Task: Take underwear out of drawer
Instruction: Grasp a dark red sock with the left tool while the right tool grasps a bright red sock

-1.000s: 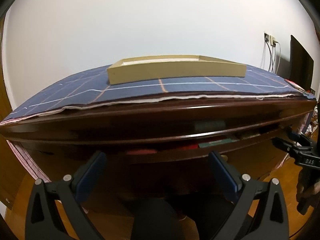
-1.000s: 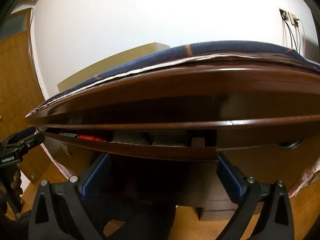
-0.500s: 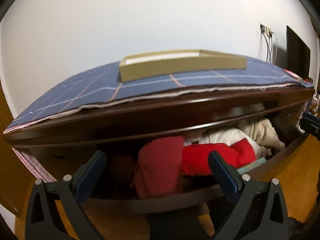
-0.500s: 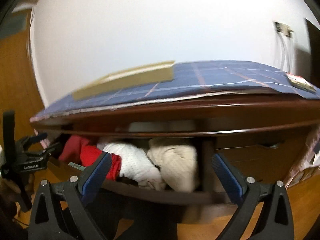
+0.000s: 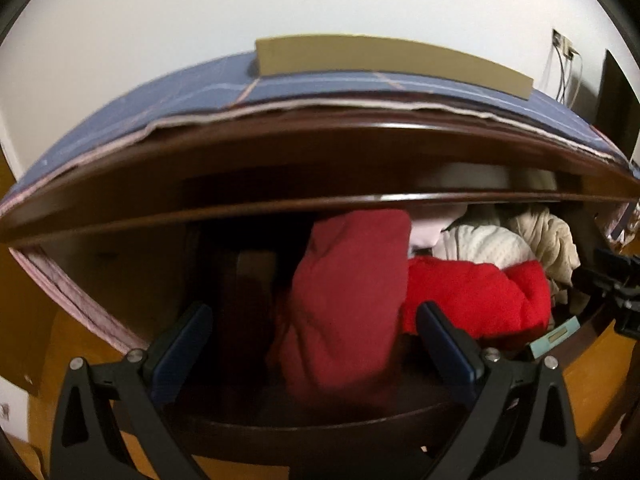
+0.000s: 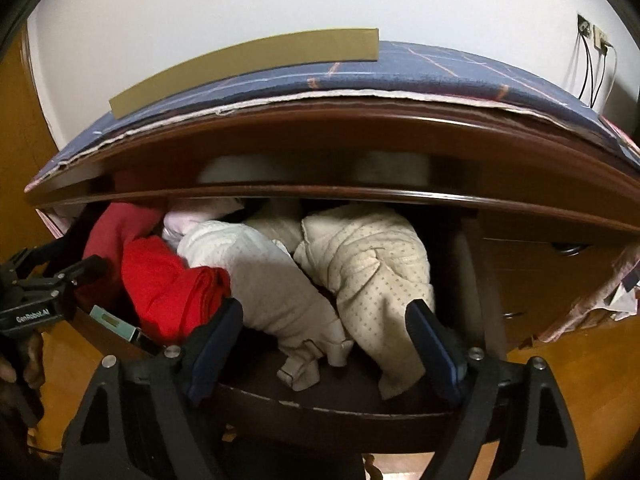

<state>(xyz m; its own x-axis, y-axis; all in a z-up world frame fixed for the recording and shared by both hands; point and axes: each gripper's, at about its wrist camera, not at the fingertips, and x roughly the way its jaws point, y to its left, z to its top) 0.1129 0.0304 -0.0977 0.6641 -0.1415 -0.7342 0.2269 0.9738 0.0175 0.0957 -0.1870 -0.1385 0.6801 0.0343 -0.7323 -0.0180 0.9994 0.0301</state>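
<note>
Drawer (image 6: 340,404) open, stuffed: dark red garment (image 5: 344,292) left, red cloth (image 6: 168,284), cream underwear (image 6: 368,272) right. Left gripper (image 5: 312,344) wide, empty. Right gripper (image 6: 324,336) closing over underwear, pads not pressing.

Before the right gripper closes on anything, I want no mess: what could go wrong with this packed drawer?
1. The right gripper, jaws closing with nothing pinched yet, spans both the white garment and the cream dotted garment; it may pull out two.
2. Both hang over the drawer front and could slide to the floor.
3. The bright red garment lies against the white one and may drag along.
</note>
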